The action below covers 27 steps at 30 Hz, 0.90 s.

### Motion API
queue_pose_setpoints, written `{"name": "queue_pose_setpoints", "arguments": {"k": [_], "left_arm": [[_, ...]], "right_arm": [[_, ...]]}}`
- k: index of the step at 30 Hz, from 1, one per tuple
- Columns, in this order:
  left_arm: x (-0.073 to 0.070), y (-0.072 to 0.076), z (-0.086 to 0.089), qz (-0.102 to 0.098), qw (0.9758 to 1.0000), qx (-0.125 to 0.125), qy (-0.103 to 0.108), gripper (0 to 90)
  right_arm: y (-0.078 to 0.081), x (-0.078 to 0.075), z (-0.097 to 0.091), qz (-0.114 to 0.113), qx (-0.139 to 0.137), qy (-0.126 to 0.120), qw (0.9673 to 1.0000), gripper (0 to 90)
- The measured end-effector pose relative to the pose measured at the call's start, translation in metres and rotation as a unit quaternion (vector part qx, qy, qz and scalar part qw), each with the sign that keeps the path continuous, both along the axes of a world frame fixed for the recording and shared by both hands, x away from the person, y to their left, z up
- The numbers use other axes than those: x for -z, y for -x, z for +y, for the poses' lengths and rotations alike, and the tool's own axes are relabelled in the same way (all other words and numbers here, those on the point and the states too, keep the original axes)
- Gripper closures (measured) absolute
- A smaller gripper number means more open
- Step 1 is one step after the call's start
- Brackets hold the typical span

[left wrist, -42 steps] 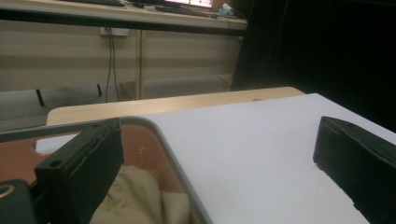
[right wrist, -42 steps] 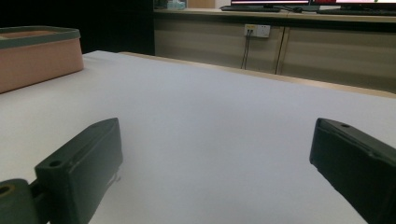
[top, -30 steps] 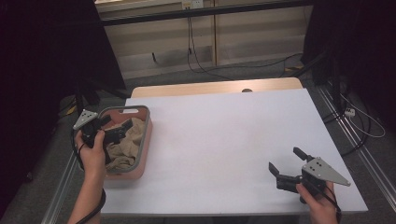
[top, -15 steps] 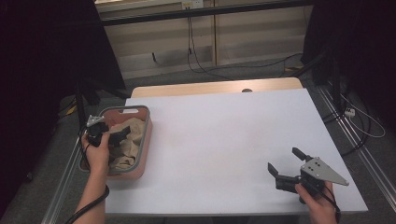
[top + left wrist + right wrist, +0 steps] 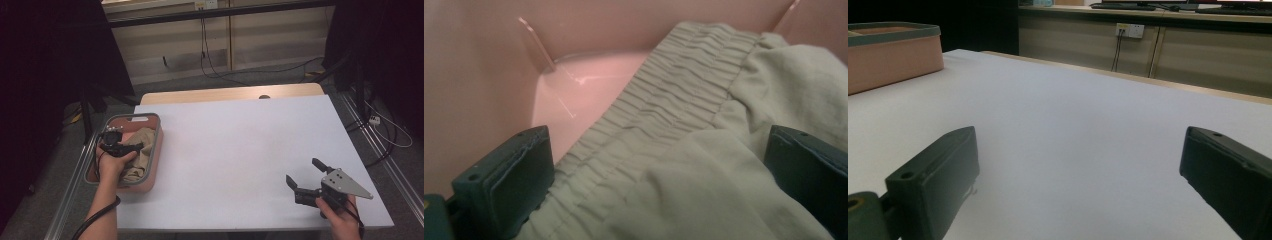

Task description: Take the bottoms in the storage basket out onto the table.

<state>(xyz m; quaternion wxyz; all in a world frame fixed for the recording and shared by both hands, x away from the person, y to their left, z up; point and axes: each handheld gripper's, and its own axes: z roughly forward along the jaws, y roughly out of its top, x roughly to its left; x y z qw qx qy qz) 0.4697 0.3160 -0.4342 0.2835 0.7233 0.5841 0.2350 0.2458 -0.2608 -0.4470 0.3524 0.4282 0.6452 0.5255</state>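
A pink bin with a grey rim (image 5: 155,131) stands at the table's left edge and holds a crumpled beige garment (image 5: 141,159). My left gripper (image 5: 128,147) is lowered into the bin, pointing down at the cloth. In the left gripper view the garment (image 5: 684,100) shows a gathered elastic waistband, and it bulges up between the wide-apart jaws of my open left gripper (image 5: 659,175). My right gripper (image 5: 303,171) rests low over the white table near the front right corner. It is open (image 5: 1073,165) with nothing between its fingers.
The white table top (image 5: 240,145) is bare between the bin and my right hand. The bin's pink wall (image 5: 893,52) shows far off in the right gripper view. Behind the table are a wooden strip (image 5: 230,94), cables on the floor and a wall outlet (image 5: 1130,30).
My left gripper has dropped from above the bin's far end down into the bin onto the garment. The right gripper has barely moved.
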Motion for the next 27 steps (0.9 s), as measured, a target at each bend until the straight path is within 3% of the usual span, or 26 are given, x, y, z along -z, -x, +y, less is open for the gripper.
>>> {"name": "queue_pose_setpoints", "arguments": {"k": [5, 12, 14, 22, 25, 27], "left_arm": [[0.005, -0.005, -0.001, 0.032, 0.9995, 0.003, -0.001, 0.0], [0.008, -0.01, 0.0, 0.059, 0.9982, 0.008, 0.01, 0.0], [0.008, -0.012, 0.0, 0.065, 0.9978, 0.007, 0.016, 0.0], [0.009, -0.014, -0.003, 0.077, 0.997, -0.002, -0.001, 2.6], [0.008, -0.013, -0.004, 0.079, 0.9968, -0.008, 0.001, 7.1], [0.006, -0.012, -0.003, 0.079, 0.9968, -0.013, 0.001, 15.1]], "right_arm": [[0.0, 0.0, 0.001, 0.0, -0.004, 0.002, 1.0, 1.9], [0.001, -0.001, 0.002, -0.001, -0.007, 0.001, 1.0, 2.0], [0.0, 0.0, 0.001, -0.002, -0.008, 0.003, 1.0, 2.0], [0.0, -0.001, 0.001, -0.002, -0.008, 0.001, 1.0, 2.0], [0.0, -0.001, 0.002, -0.002, -0.01, 0.002, 0.9999, 2.0], [0.0, -0.001, 0.002, -0.003, -0.011, 0.004, 0.9999, 2.0]]}}
